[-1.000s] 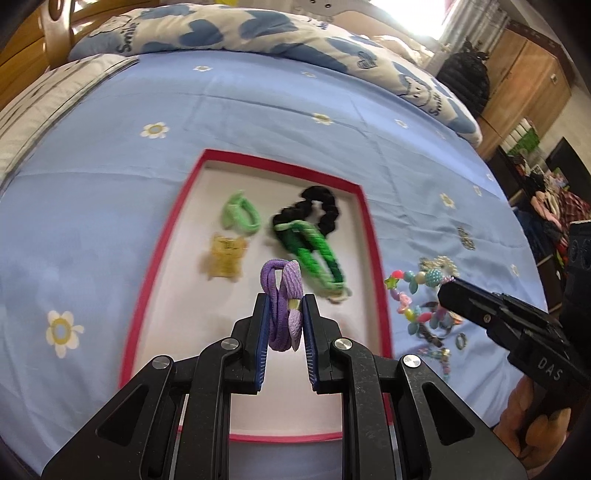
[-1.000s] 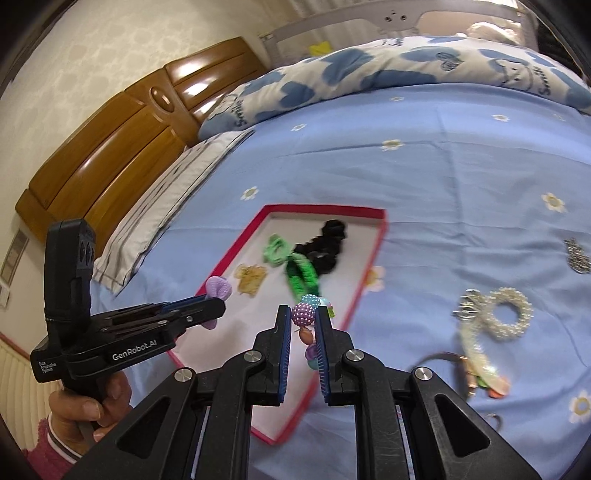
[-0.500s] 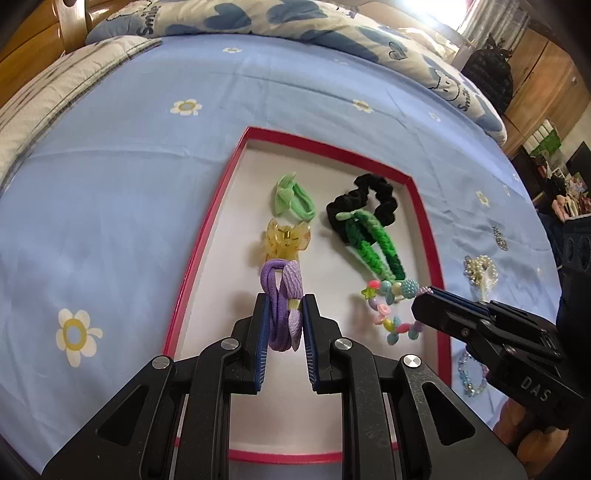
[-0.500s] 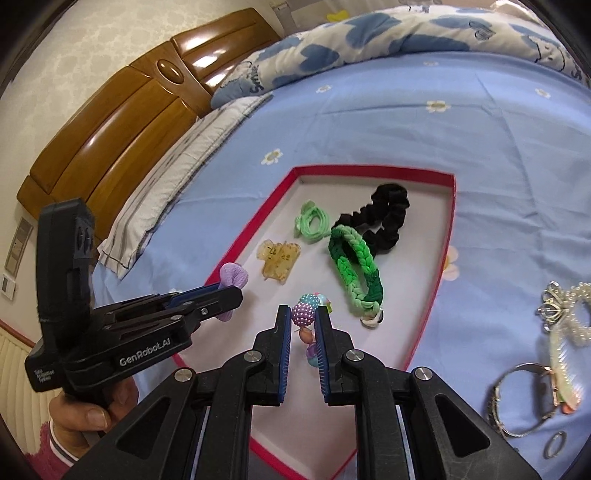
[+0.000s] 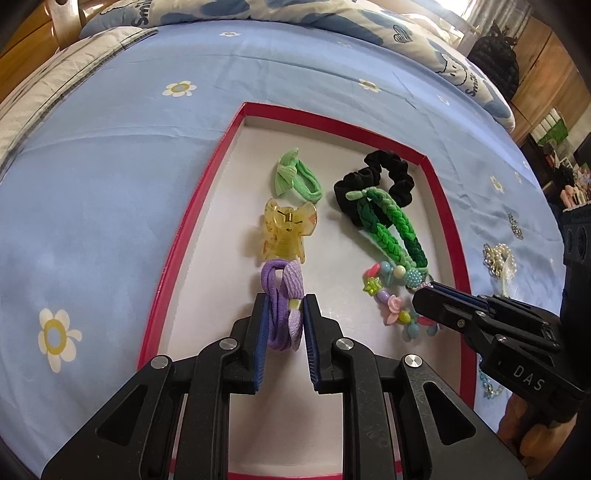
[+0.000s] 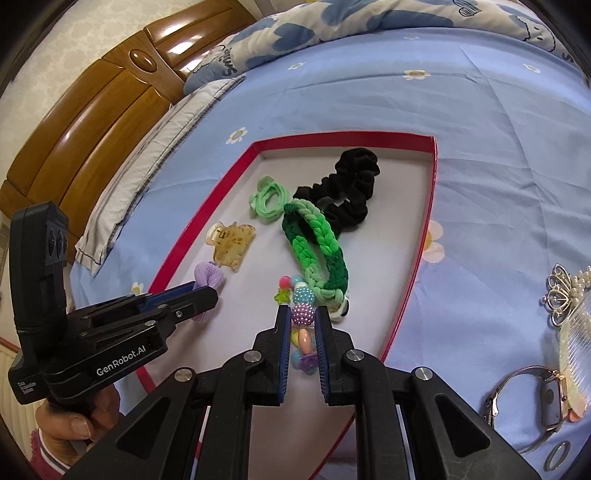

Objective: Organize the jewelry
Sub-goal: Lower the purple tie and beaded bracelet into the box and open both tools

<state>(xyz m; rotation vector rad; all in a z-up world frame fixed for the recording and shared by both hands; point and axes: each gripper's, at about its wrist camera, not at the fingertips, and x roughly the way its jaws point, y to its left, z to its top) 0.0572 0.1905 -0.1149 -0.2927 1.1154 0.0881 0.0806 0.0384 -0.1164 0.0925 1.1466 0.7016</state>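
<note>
A red-rimmed white tray (image 5: 192,218) (image 6: 424,236) lies on the blue bedspread. My left gripper (image 5: 285,301) is shut on a purple hair tie (image 5: 282,295), low over the tray's near left part, just before a yellow claw clip (image 5: 286,230). My right gripper (image 6: 302,314) is shut on a colourful bead bracelet (image 6: 303,310) (image 5: 391,306), low over the tray's near right part, beside a green braided band (image 5: 391,229) (image 6: 317,251). A black scrunchie (image 5: 384,177) (image 6: 351,188) and a light green hair tie (image 5: 295,177) (image 6: 267,197) lie farther back in the tray.
To the right of the tray on the bedspread lie a pearl tiara comb (image 6: 569,295), a watch (image 6: 543,398) and a small ring (image 6: 559,452). Pillows (image 5: 332,14) and a wooden headboard (image 6: 96,110) stand at the far end. Furniture stands off the bed's right side.
Both grippers have moved forward and down over the tray with their items still held. The bead bracelet has come from the bedspread right of the tray to over the tray.
</note>
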